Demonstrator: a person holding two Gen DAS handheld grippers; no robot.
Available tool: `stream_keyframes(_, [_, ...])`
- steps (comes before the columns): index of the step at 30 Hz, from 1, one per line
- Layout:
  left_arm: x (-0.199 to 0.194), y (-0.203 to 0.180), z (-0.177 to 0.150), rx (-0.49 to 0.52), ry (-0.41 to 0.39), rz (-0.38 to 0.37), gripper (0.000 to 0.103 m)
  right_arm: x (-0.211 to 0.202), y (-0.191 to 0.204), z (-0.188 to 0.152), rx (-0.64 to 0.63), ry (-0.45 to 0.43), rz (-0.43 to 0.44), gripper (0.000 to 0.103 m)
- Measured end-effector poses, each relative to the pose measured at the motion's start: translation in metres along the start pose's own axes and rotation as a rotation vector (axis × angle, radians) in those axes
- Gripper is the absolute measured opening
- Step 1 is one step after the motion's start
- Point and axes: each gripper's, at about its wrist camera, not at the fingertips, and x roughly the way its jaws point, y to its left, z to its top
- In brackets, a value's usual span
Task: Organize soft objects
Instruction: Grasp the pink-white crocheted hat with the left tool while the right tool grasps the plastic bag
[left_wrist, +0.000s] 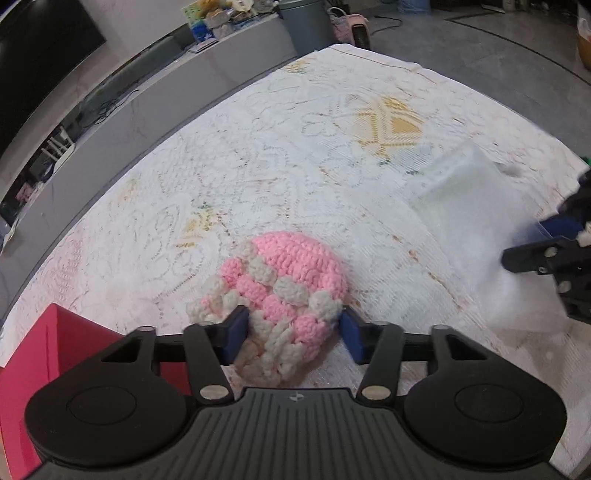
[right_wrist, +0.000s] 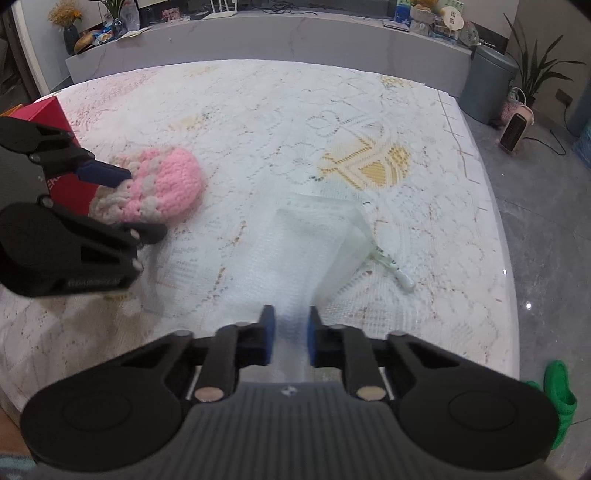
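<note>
Lower centre of the left wrist view, the left tongs (left_wrist: 291, 334) clamp the pink crocheted hat (left_wrist: 284, 284) on the lace-covered counter (left_wrist: 258, 147). The right tongs (right_wrist: 289, 336) pinch the translucent mesh bag (right_wrist: 314, 236), lower centre of the right wrist view
</note>
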Motion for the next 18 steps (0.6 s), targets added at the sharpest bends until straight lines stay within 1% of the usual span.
stream_keyframes(2, [-0.002, 0.001, 0.000, -0.002, -0.009, 0.000, 0.047, 0.000, -0.002, 0.000, 0.003, 0.003, 0.002, 0.003])
stream_keyframes(3, [-0.004, 0.003, 0.001, -0.012, -0.013, -0.005, 0.042, 0.000, 0.000, 0.000, 0.000, 0.004, -0.002, 0.002])
stream_keyframes(6, [-0.010, 0.009, 0.002, -0.057, -0.029, -0.011, 0.033, 0.000, 0.003, 0.000, -0.014, 0.011, -0.013, 0.000])
stream_keyframes(9, [-0.023, 0.011, 0.004, -0.066, -0.061, 0.006, 0.030, -0.005, 0.006, 0.001, -0.017, 0.009, -0.030, 0.000])
stream_keyframes(11, [-0.032, 0.014, 0.004, -0.096, -0.072, -0.016, 0.030, -0.011, 0.011, 0.001, -0.038, 0.003, -0.040, 0.000])
stream_keyframes(14, [-0.048, 0.018, 0.001, -0.146, -0.084, -0.064, 0.030, -0.023, 0.013, 0.002, -0.022, -0.009, -0.015, 0.000])
stream_keyframes(18, [-0.076, 0.013, -0.011, -0.166, -0.122, -0.102, 0.030, -0.041, 0.015, 0.003, 0.034, -0.030, 0.032, 0.000])
